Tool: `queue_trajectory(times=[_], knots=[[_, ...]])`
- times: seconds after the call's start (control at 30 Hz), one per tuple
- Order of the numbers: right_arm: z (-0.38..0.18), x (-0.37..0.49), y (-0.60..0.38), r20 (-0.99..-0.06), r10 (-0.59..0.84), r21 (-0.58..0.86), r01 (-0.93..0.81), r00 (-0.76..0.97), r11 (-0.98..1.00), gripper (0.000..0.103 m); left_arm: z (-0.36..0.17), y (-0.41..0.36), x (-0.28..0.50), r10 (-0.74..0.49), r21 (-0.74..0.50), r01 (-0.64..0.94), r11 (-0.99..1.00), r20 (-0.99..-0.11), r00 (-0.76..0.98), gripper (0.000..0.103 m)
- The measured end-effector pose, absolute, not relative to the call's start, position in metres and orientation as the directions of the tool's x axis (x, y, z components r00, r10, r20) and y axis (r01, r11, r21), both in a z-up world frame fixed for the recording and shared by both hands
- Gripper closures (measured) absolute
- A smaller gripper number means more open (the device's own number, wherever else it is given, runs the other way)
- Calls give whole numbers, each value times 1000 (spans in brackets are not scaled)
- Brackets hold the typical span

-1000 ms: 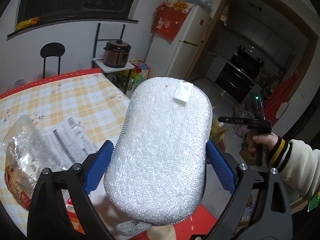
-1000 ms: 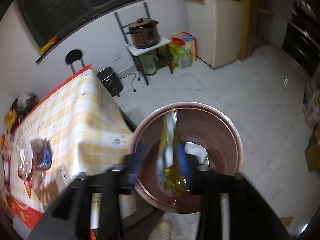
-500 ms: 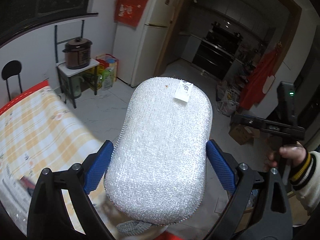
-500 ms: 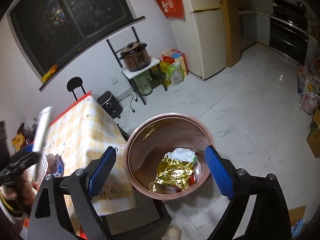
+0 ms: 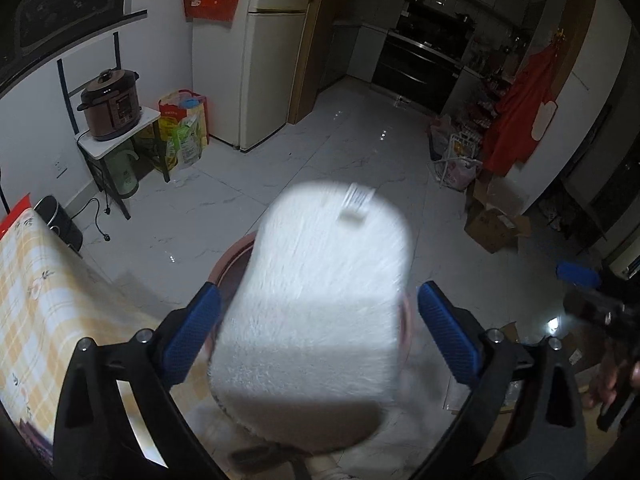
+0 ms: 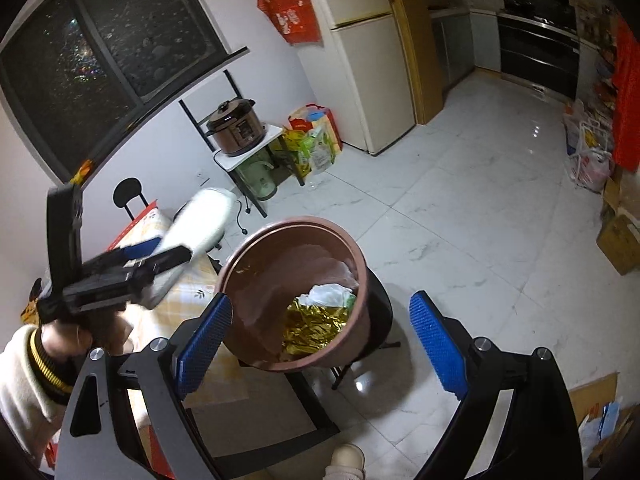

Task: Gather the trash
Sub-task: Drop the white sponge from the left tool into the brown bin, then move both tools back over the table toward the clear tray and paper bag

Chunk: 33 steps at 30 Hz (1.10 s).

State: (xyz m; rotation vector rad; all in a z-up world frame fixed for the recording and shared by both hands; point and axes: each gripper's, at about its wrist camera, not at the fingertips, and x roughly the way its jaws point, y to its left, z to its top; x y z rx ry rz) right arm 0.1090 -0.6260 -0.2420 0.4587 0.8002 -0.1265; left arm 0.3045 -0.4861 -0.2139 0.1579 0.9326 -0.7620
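Foil wrapper [image 6: 312, 330] lies in the bin [image 6: 356, 258]; right tool [image 6: 320, 344] stands wide, empty. Left tool [image 5: 316, 332] has just widened, its pads clear of the blurred sponge [image 5: 316, 300] above the bin. Sponge drop remains.

A brown bin [image 6: 296, 292] holding gold foil wrapper [image 6: 314, 330] is framed between the right gripper's [image 6: 320, 348] spread, empty blue fingers [image 6: 438, 346].

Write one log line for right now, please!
left fingers: just opening, sponge loose between them | right fingers: just opened, nothing between them | bin: gold wrapper inside, sponge not in yet
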Motion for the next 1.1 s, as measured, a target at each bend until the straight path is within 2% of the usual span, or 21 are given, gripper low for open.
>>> queue_trajectory(times=[0.2,0.43,0.67,1.1], knots=[[-246,102,-629,-717,70,364,287,694,886,14,-198,-494,316,-534,-186,650,737,-749,391,6],[-236,103,-619,-701,89,371,255,708,893,14,-171,-436,310,-523,-182,591,786,-706,478,6],[-218,124,-580,-681,121,355,181,722,917,13,-142,-326,288,-472,-214,449,867,-642,604,6],[-197,155,-469,-662,244,365,21,709,931,12,-111,-78,181,-175,-205,63,977,-588,790,6]])
